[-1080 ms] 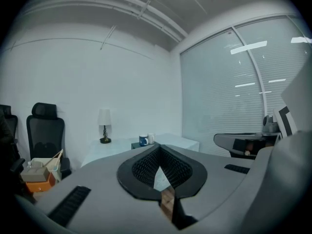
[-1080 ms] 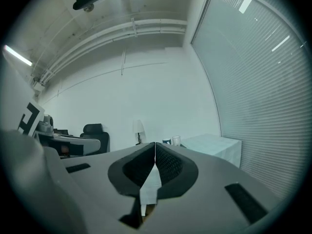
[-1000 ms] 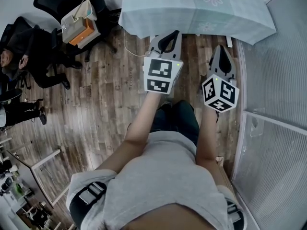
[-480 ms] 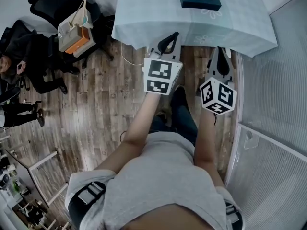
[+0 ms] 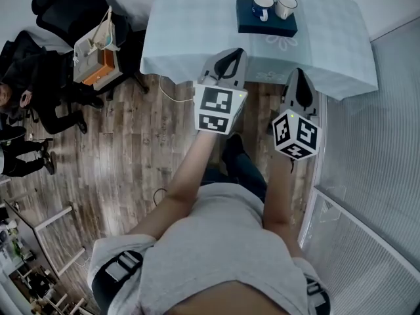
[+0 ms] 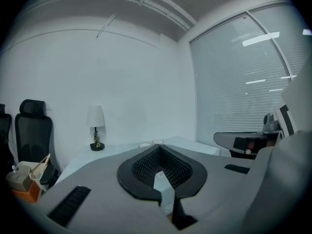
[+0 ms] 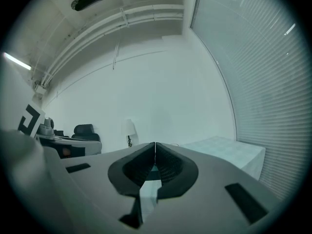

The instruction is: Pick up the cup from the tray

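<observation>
At the top of the frame a blue cup [image 5: 262, 6] and a white cup [image 5: 285, 6] stand side by side on the dark tray [image 5: 275, 26], on the pale tablecloth [image 5: 197, 25]. Lower down at centre, the left gripper [image 5: 226, 56] and the right gripper [image 5: 300, 77] are both pinched together, empty.

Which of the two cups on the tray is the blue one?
The left cup on the tray is blue outside. The right cup beside it is white outside.
</observation>
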`<state>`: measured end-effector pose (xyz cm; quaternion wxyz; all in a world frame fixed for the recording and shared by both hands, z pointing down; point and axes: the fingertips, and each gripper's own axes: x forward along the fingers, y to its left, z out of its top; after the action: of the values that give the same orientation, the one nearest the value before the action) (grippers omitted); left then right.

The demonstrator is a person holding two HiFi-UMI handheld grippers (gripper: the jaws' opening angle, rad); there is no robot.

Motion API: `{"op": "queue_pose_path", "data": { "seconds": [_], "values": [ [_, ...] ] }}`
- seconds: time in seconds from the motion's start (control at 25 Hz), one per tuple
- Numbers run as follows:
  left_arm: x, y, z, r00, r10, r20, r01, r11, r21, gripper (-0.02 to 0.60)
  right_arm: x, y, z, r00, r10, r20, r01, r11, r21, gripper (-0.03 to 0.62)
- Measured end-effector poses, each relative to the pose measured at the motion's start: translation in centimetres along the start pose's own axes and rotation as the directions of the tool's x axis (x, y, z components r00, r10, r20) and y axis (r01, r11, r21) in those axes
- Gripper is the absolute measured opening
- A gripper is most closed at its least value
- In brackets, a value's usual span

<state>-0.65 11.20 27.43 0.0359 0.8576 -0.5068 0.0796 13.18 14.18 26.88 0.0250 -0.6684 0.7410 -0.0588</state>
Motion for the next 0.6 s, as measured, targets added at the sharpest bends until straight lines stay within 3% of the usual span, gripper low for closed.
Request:
{"op": "queue_pose_path", "data": {
  "seconds": [0.28, 0.6],
  "values": [
    [6.6, 1.0, 0.5, 0.999, 0.043, -0.012, -0.043, 0.999, -0.012, 0.006, 6.4, -3.0, -0.3, 0.999, 0.050, -0.021, -0.050, 0.999, 0.007, 0.008],
    [10.0, 2.0, 0.5, 0.997, 0.072, -0.032, -0.073, 0.997, -0.019, 0.008, 10.5, -4.4, -1.1, 0.996, 0.074, -0.054, -0.073, 0.997, 0.015, 0.008]
  ]
}}
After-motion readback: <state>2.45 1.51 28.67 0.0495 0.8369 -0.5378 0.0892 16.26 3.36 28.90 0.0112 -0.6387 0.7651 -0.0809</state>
